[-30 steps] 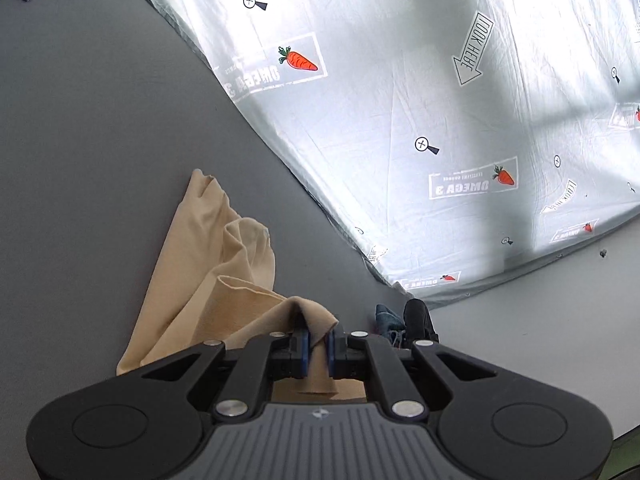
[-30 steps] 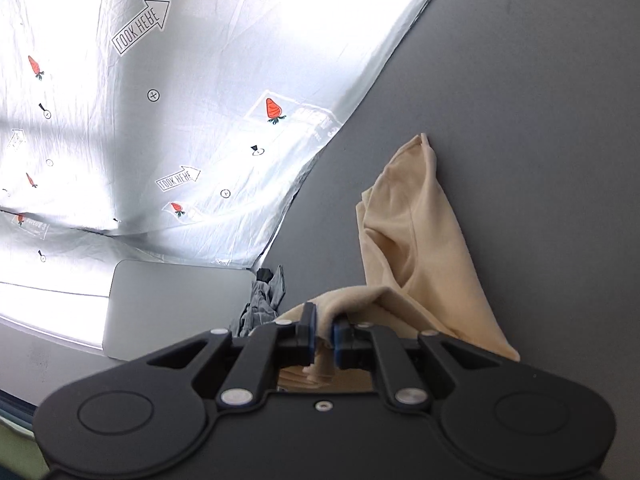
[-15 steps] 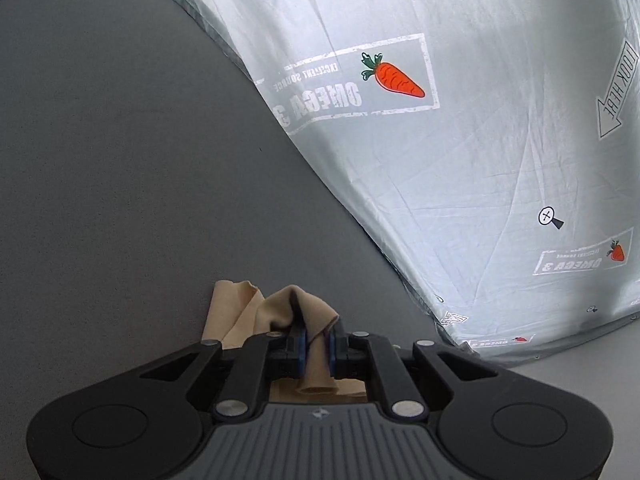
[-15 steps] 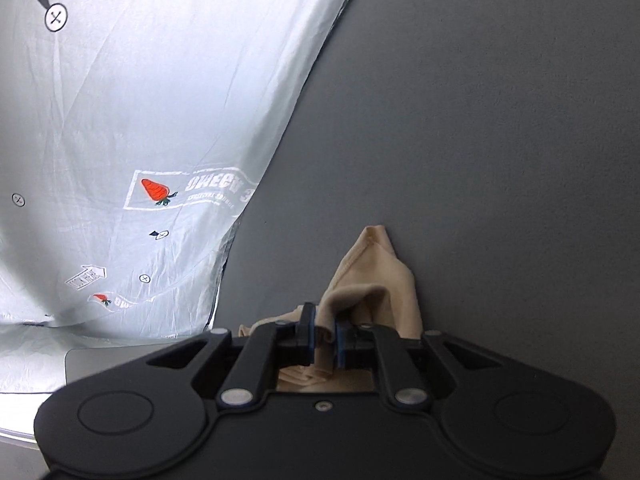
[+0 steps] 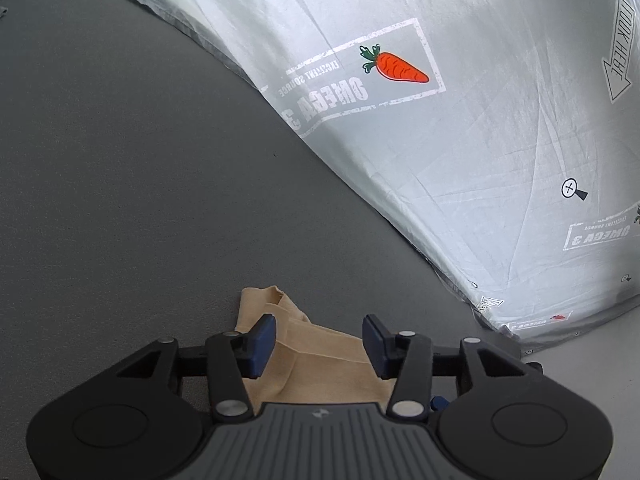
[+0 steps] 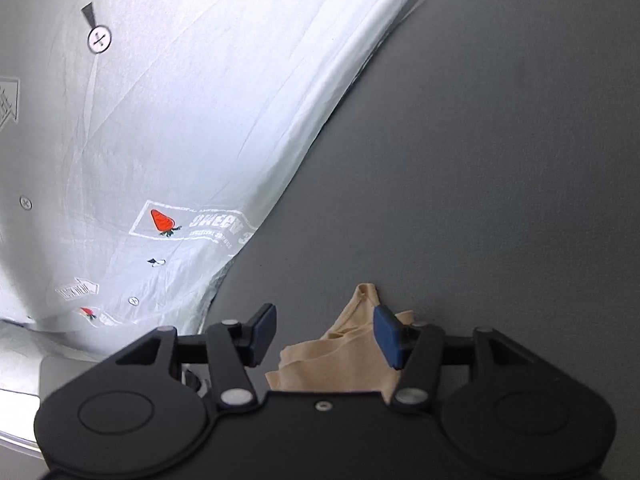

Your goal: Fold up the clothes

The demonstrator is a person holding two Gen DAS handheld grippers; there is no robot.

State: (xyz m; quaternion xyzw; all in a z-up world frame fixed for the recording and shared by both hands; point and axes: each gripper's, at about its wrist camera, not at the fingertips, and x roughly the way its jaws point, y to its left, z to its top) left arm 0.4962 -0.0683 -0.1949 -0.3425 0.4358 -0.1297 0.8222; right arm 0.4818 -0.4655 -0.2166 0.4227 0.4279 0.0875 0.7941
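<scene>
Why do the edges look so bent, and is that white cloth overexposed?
Left wrist view: the fisheye lens bows the printed sheet edge, exposure even, print sharp. Right wrist view: same bowing, and strong light washes the sheet nearly white at top; the tan garment stays readable.

Soft tan cloth garment (image 5: 320, 364) on matt grey tabletop (image 5: 140, 184).

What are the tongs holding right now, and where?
Nothing. Both the left tongs and right tongs stand open, with the beige cloth lying loose on the grey surface.

Left gripper (image 5: 319, 342) and right gripper (image 6: 327, 338) gape (fingers apart).
</scene>
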